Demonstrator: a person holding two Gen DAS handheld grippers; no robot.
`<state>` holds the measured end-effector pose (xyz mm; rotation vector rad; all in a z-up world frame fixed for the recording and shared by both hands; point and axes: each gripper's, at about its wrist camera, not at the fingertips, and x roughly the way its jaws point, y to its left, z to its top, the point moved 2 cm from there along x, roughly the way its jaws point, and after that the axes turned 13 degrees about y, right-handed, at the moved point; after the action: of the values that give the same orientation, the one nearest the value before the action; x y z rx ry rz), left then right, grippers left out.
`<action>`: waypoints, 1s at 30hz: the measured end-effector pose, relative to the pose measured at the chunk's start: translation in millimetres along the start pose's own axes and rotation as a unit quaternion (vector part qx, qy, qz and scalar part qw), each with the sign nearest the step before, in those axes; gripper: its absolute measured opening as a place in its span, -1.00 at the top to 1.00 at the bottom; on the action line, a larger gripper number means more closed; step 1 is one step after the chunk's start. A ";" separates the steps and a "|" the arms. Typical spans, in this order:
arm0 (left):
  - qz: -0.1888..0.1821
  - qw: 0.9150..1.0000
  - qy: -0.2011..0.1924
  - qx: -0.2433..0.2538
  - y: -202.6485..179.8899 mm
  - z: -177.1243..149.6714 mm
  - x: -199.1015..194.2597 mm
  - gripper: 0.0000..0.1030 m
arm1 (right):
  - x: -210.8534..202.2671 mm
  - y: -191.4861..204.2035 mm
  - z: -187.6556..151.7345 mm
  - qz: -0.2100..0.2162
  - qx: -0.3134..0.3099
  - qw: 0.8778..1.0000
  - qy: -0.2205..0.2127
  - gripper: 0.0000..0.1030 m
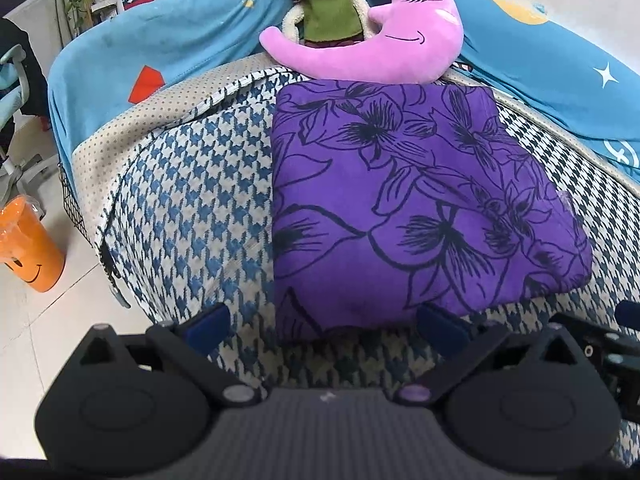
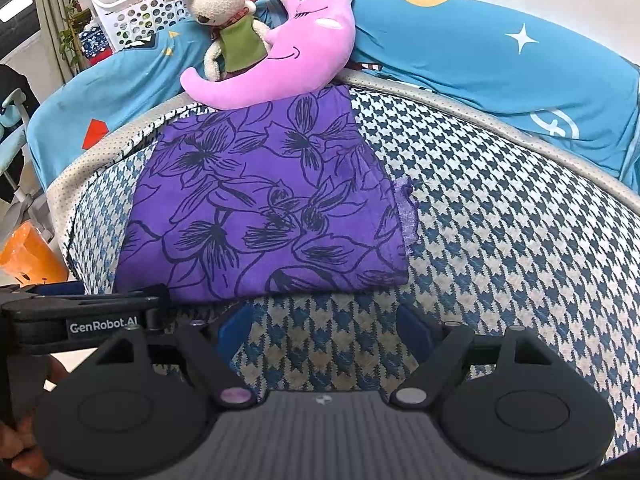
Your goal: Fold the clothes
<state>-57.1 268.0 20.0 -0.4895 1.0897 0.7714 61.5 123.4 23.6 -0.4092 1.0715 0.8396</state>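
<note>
A purple garment (image 1: pixel 416 200) with black flower outlines lies folded into a flat rectangle on the houndstooth bed cover (image 1: pixel 192 208). In the right wrist view the same purple garment (image 2: pixel 256 204) sits left of centre, a frayed lighter edge showing at its right side. My left gripper (image 1: pixel 324 326) is open, its blue pads just short of the garment's near edge, nothing between them. My right gripper (image 2: pixel 324 330) is open too, over bare houndstooth cover (image 2: pixel 500 240) in front of the garment's near right corner. The left gripper's body (image 2: pixel 80 320) shows at the left of that view.
A pink moon cushion (image 1: pixel 380 40) and a plush rabbit in a green vest (image 1: pixel 324 4) rest against the garment's far edge. A blue quilt (image 1: pixel 140 52) lies behind. The bed's left edge drops to a tiled floor with an orange bin (image 1: pixel 28 244). White baskets (image 2: pixel 160 12) stand beyond.
</note>
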 end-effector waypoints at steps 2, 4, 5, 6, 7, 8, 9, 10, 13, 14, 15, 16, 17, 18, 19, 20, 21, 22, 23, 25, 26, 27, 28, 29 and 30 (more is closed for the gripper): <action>0.003 1.000 -0.003 0.001 -0.5 -0.4 -0.8 -1.00 | 0.4 0.2 0.2 0.000 -0.001 1.000 0.000 -0.55; 0.006 1.000 -0.005 0.003 -1.3 -0.8 -1.5 -1.00 | 1.0 0.2 0.3 -0.001 -0.002 1.000 0.001 -0.55; 0.006 1.000 -0.006 0.003 -1.5 -1.3 -1.7 -1.00 | 1.4 0.1 0.5 -0.001 -0.002 1.000 0.001 -0.55; 0.007 1.000 -0.006 0.003 -1.7 -1.7 -1.8 -1.00 | 1.7 0.0 0.6 -0.002 -0.002 1.000 0.001 -0.55; 0.008 1.000 -0.006 0.003 -2.0 -2.1 -2.0 -1.00 | 2.1 -0.1 0.7 -0.002 -0.002 1.000 0.001 -0.55; 0.009 1.000 -0.006 0.003 -2.2 -2.4 -2.0 -1.00 | 2.4 -0.3 0.9 -0.003 -0.002 1.000 0.001 -0.55; 0.009 1.000 -0.005 0.003 -2.5 -2.7 -2.1 -1.00 | 2.7 -0.3 1.1 -0.003 -0.002 1.000 0.002 -0.55; 0.008 1.000 -0.004 0.003 -2.8 -3.2 -2.2 -1.00 | 3.1 -0.3 1.3 -0.004 -0.002 1.000 0.002 -0.55; 0.004 1.000 0.004 0.004 -5.1 -4.9 0.1 -1.00 | 3.2 -0.6 1.8 -0.005 -0.003 1.000 0.002 -0.55; 0.002 1.000 0.008 0.005 -6.3 -5.7 1.2 -1.00 | 3.2 -0.7 2.0 -0.005 -0.002 1.000 0.002 -0.55; 0.000 1.000 0.014 0.008 -7.9 -6.8 3.0 -1.00 | 3.3 -0.9 2.1 -0.005 -0.002 1.000 0.002 -0.55; -0.001 1.000 0.021 0.010 -9.6 -8.4 4.9 -1.00 | 3.4 -1.1 2.2 -0.005 -0.001 1.000 0.002 -0.55; -0.003 1.000 0.027 0.012 -11.4 -9.9 6.9 -1.00 | 3.7 -1.3 2.4 -0.006 -0.001 1.000 0.002 -0.55; -0.004 0.999 0.033 0.013 -13.2 -12.0 9.5 -1.00 | 3.8 -1.6 2.6 -0.007 0.000 1.000 0.002 -0.55; -0.004 0.999 0.039 0.014 -15.2 -13.7 11.7 -1.00 | 3.9 -1.8 2.7 -0.007 0.000 1.000 0.003 -0.55; -0.005 0.999 0.045 0.016 -17.2 -15.5 13.9 -1.00 | 3.8 -2.1 2.7 -0.007 0.000 1.000 0.003 -0.55; -0.005 0.999 0.050 0.017 -19.2 -17.2 16.1 -1.00 | 3.8 -2.4 2.6 -0.007 0.001 1.000 0.003 -0.55; -0.005 0.998 0.055 0.018 -20.2 -17.8 18.5 -1.00 | 3.8 -2.6 2.6 -0.007 0.001 1.000 0.003 -0.55; -0.006 0.998 0.059 0.019 -21.3 -18.6 20.8 -1.00 | 3.9 -2.6 2.6 -0.007 0.001 1.000 0.003 -0.55; -0.008 0.998 0.065 0.018 -21.9 -18.8 25.3 -1.00 | 4.4 -2.7 2.7 -0.008 0.002 1.000 0.004 -0.55; -0.009 0.998 0.067 0.016 -22.1 -18.8 27.4 -1.00 | 4.7 -2.8 2.6 -0.008 0.002 1.000 0.005 -0.55; -0.009 0.997 0.070 0.015 -22.4 -18.9 29.5 -1.00 | 5.0 -3.0 2.6 -0.008 0.002 1.000 0.005 -0.55; -0.009 0.997 0.072 0.014 -22.7 -18.9 31.5 -1.00 | 5.4 -3.2 2.5 -0.009 0.003 1.000 0.005 -0.55; -0.011 0.997 0.070 0.015 -23.8 -18.5 32.5 -1.00 | 5.6 -3.5 2.4 -0.009 0.003 1.000 0.006 -0.55; -0.013 0.997 0.068 0.016 -24.9 -18.2 33.4 -1.00 | 5.7 -3.7 2.4 -0.009 0.004 1.000 0.006 -0.55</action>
<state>-40.7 249.5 -18.3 -0.5340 1.2179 0.7047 67.0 125.0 19.3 -0.4170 1.0800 0.8175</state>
